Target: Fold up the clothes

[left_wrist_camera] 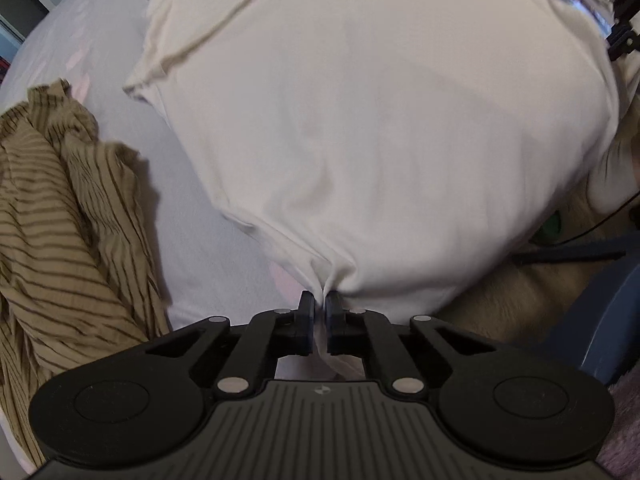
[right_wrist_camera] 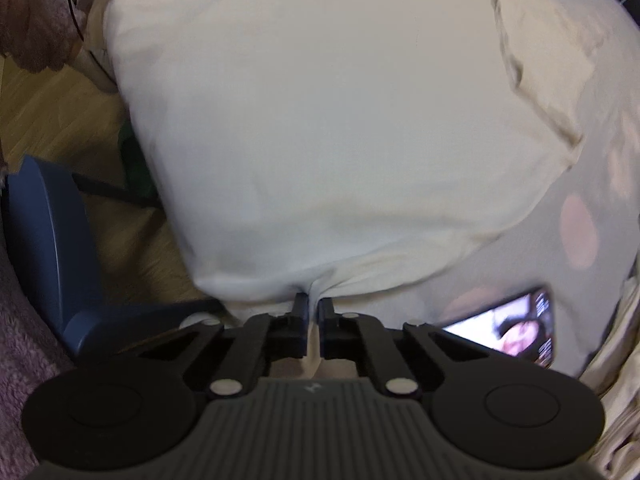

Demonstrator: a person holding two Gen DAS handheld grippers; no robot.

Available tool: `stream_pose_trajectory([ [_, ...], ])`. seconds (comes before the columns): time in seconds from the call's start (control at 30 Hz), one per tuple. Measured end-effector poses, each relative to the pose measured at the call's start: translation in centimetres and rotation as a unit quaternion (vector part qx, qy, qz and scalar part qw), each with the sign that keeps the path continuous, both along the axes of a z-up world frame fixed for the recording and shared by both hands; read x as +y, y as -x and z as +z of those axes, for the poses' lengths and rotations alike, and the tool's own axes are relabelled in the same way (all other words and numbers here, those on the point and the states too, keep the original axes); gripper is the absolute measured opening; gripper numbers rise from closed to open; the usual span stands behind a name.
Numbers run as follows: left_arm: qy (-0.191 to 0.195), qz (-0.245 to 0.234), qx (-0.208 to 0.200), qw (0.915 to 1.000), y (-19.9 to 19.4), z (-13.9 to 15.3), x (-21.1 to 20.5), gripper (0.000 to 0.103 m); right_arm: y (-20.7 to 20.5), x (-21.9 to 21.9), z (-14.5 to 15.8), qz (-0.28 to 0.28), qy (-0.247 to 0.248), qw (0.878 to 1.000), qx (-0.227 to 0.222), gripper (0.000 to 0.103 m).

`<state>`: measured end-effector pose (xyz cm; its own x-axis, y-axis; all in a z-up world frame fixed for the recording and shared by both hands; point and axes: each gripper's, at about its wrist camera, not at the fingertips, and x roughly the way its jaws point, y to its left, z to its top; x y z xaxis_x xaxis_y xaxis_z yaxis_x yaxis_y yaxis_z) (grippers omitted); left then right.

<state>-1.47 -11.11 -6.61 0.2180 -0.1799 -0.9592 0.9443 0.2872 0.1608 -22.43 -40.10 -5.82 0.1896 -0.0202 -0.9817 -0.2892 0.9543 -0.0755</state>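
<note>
Left tongs (left_wrist_camera: pixel 319 300) pinched white shirt (left_wrist_camera: pixel 360 120) hem, cloth bunched between pads. Striped tan garment (left_wrist_camera: pixel 60 208) lay crumpled left of shirt on bed (left_wrist_camera: pixel 92 28). Right tongs (right_wrist_camera: pixel 313 304) clamped other hem corner; lit phone (right_wrist_camera: pixel 516 328) lay beside them.

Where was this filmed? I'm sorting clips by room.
Most likely a bedroom at home: a white shirt lies spread on a bed sheet beside a striped garment, with a wood floor and a phone on the sheet.

phone screen (right_wrist_camera: pixel 516 330) blurred, partly behind right claw (right_wrist_camera: pixel 313 306).
</note>
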Motion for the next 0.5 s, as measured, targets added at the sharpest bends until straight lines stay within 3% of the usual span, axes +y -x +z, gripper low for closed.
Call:
stream_pose_trajectory([
  [0.2, 0.061, 0.040, -0.011, 0.9973, -2.9, 3.8, 0.0, 0.003, -2.0, -1.3, 2.6, -0.010, 0.012, 0.999, -0.031, 0.005],
  [0.5, 0.111, 0.080, -0.056, 0.9891, -8.0, 6.7, -2.4, 0.003, -5.2, -6.8, 5.8, -0.099, 0.056, 0.990, -0.090, 0.005],
])
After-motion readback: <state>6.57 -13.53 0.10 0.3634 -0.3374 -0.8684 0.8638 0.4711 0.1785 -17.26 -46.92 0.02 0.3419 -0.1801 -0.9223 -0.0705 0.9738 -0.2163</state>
